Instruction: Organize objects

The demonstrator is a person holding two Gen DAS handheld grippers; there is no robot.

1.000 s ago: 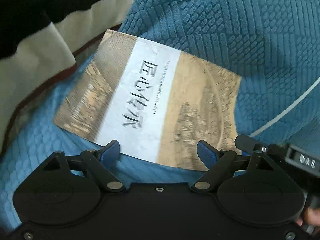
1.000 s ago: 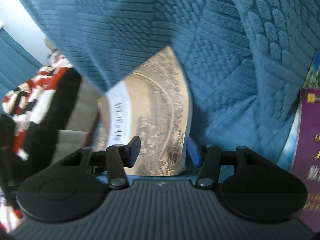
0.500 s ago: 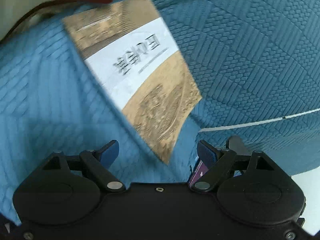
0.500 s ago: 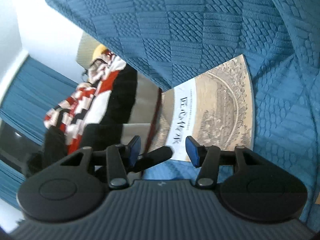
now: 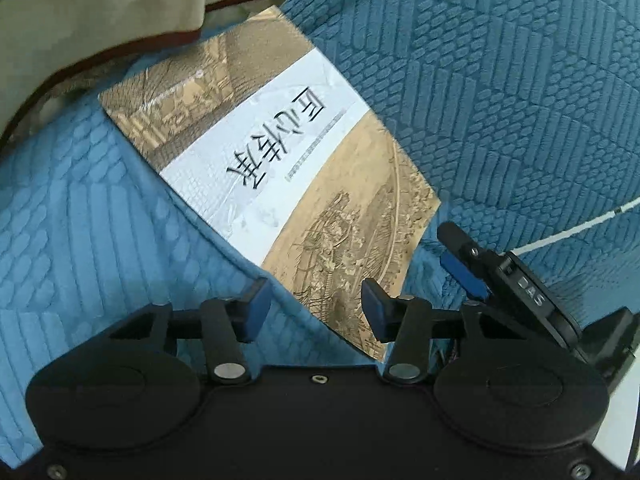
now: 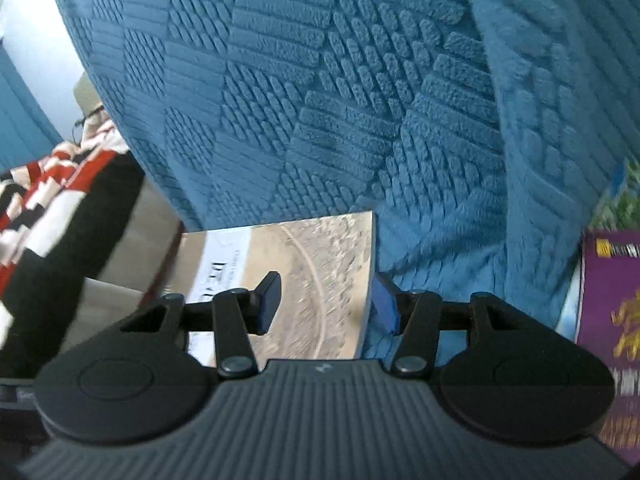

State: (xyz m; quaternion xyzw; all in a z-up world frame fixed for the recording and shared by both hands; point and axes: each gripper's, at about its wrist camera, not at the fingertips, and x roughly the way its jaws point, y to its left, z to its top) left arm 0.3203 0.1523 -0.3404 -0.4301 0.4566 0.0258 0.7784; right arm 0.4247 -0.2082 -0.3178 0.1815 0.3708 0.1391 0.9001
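A tan book with a white title band lies on the blue textured sofa cover, leaning against the backrest. My left gripper is open, its fingertips on either side of the book's near corner. My right gripper is open too, its fingers straddling the book's right edge. The right gripper's fingers also show at the right of the left wrist view. Whether either gripper touches the book cannot be told.
The blue sofa backrest rises behind the book. A folded cream, black and red striped blanket lies to the left, also in the left wrist view. A purple book lies at the right.
The left gripper's jaws have narrowed and moved onto the book's near corner. The right gripper has swung back toward the sofa and now straddles the book's right edge.
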